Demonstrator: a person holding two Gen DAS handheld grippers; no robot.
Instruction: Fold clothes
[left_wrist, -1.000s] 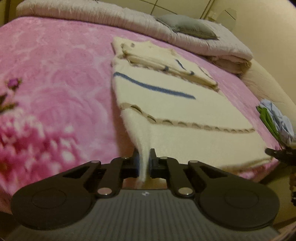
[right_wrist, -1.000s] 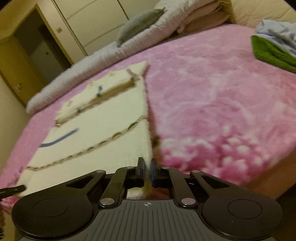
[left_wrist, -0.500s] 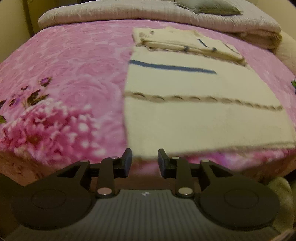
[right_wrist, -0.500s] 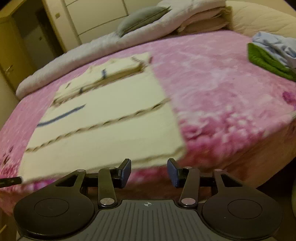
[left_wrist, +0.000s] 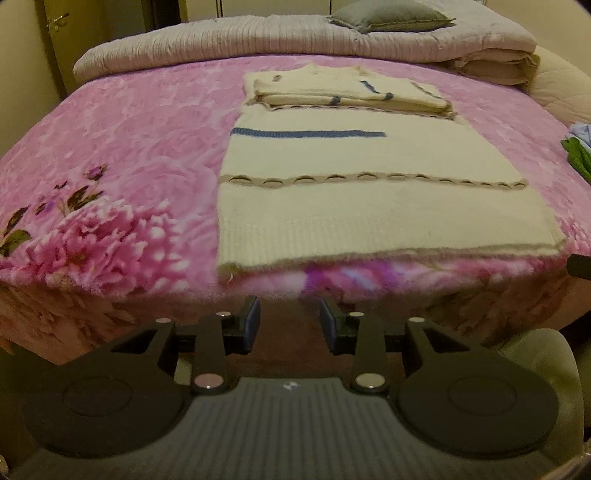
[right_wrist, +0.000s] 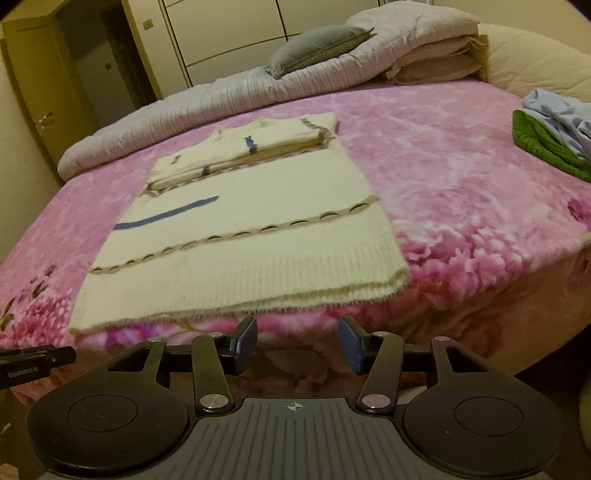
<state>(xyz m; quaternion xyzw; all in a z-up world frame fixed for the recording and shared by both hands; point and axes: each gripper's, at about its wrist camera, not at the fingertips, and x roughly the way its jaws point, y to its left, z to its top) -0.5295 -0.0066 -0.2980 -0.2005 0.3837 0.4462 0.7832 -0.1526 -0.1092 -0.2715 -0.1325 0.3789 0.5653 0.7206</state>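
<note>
Left wrist, sweater (left_wrist: 369, 206) beyond left gripper (left_wrist: 290, 325)

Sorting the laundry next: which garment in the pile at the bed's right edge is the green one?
The lower one, a bright green knit; the pale blue garment lies bunched on top of it.

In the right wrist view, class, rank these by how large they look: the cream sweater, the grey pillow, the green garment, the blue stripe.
1. cream sweater
2. grey pillow and green garment: look alike, and the garment is cut off, so unranked
3. blue stripe
</note>
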